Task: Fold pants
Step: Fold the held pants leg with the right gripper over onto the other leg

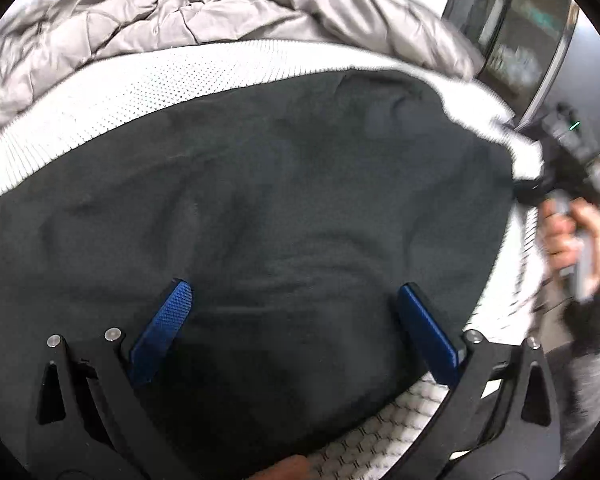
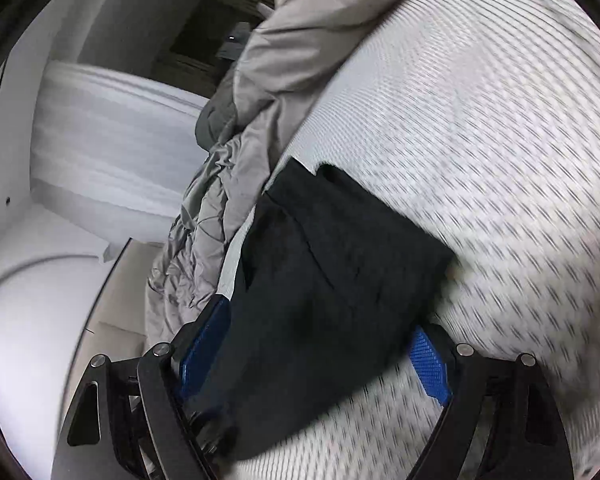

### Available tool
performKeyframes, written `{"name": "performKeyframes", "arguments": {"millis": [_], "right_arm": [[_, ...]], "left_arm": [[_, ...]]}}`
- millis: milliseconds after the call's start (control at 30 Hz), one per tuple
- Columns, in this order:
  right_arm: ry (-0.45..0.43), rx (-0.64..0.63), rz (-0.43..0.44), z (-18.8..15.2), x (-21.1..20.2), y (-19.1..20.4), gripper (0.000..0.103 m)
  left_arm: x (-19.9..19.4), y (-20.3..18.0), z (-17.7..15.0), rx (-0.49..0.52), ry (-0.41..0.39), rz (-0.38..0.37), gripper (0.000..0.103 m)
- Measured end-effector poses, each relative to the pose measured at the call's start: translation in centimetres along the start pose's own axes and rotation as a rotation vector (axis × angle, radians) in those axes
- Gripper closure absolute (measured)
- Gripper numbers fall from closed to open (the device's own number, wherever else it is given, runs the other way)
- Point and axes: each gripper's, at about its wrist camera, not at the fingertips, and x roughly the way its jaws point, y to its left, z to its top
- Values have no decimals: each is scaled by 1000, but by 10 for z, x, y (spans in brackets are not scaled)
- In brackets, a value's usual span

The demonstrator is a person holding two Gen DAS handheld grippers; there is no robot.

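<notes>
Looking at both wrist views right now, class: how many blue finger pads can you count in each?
2 in each. Left view: one pad at lower left, one at lower right, over the pants. Right view: one left of the pants, one right. Parts are hidden by cloth.

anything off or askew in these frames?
The dark pants lie rumpled on the white mattress, with creases across the fabric. The grey comforter is bunched along the far edge. Both views are motion-blurred. No visible damage or spills.

Right hand [image 1: 572, 240] — blurred, perhaps gripping.
</notes>
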Motion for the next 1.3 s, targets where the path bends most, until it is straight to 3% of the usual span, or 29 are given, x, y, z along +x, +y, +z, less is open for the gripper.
{"name": "performKeyframes", "arguments": {"millis": [33,67,133,167,267,433,600,700,767,800,900,1033,1100,1167,1233,1300], "right_arm": [[-3,-15,-15,1,5,3,35],[2,-43,-48,0,15,7,54],[10,-56,-114,-1,28,10,72],[3,-59,-129,-1,30,11,80],[-53,-100,-134,-1,25,37,85],[-101,-300,-109,-18,21,117,86],[19,-563,-9,-73,82,236,85],[183,-745,102,-132,133,301,81],[393,-841,187,-178,176,331,54],[482,-879,218,-197,192,338,51],[585,-1017,260,-232,200,338,51],[524,-1027,185,-216,186,315,49],[479,-997,61,-202,182,292,48],[506,-988,-74,-191,188,263,48],[548,-1014,-162,-189,186,237,48],[549,-1046,-189,-190,178,224,48]], "left_arm": [[-6,11,0,-30,-8,-27,1],[-13,20,-1,-64,-20,-49,1],[-31,40,-5,-122,-53,-56,1],[-40,51,-7,-145,-71,-43,1],[-65,85,-15,-211,-112,10,1],[-112,158,-33,-396,-188,52,1],[-150,220,-57,-507,-246,173,1],[-171,248,-73,-542,-260,226,1],[-188,267,-84,-572,-295,257,1],[-196,278,-90,-597,-306,274,1],[-207,298,-101,-648,-312,252,1],[-202,296,-98,-643,-293,193,1],[-189,281,-90,-614,-255,164,1],[-171,267,-81,-573,-198,118,1],[-160,257,-78,-541,-158,92,3],[-157,249,-79,-523,-152,93,5]]}}
